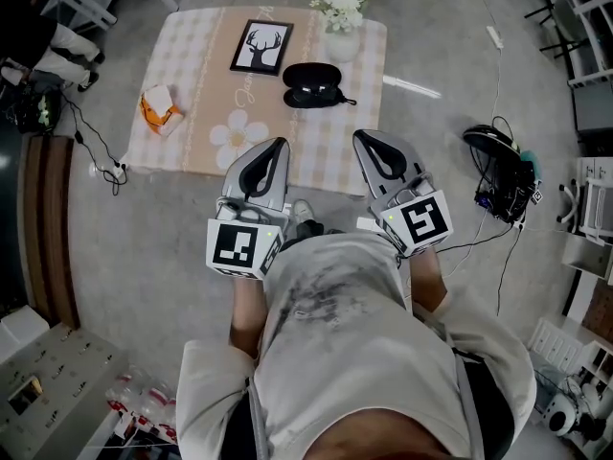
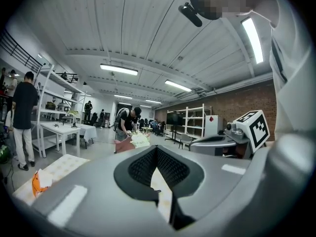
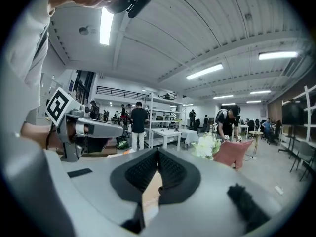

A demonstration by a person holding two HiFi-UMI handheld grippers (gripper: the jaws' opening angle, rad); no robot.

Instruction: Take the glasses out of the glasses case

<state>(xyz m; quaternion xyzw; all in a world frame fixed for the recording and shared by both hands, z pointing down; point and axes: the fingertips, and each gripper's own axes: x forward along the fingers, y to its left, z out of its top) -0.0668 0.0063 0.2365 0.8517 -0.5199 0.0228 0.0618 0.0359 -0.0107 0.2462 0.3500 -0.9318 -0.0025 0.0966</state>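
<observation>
Nearest to the head view is my own grey shirt (image 1: pixel 354 353), which fills the lower part of the picture. Beyond it stands the low worktop (image 1: pixel 201 65) with a checked cloth on it.

Between my body and the worktop I hold the left gripper (image 1: pixel 278 147) and the right gripper (image 1: pixel 364 140). Both are over the near edge of the cloth and point toward the things on it. In the left gripper view the fingers (image 2: pixel 143 167) meet at their tips and nothing is between them. In the right gripper view it is the same: the fingers (image 3: pixel 170 169) are closed together and empty.

On the worktop lies a framed picture (image 1: pixel 261 46) of a deer head. Just beside it, to the right, is the black glasses case (image 1: pixel 311 84), well apart from both grippers. The case looks open to me, and I believe the glasses (image 1: pixel 311 94) are lying inside it, but they are small in the view. Behind the case is a vase of white flowers (image 1: pixel 342 8), and at the left a small orange packet (image 1: pixel 160 108).

By my judgement the task is not yet begun. I have to reach the case, take the glasses and lift them out.
</observation>
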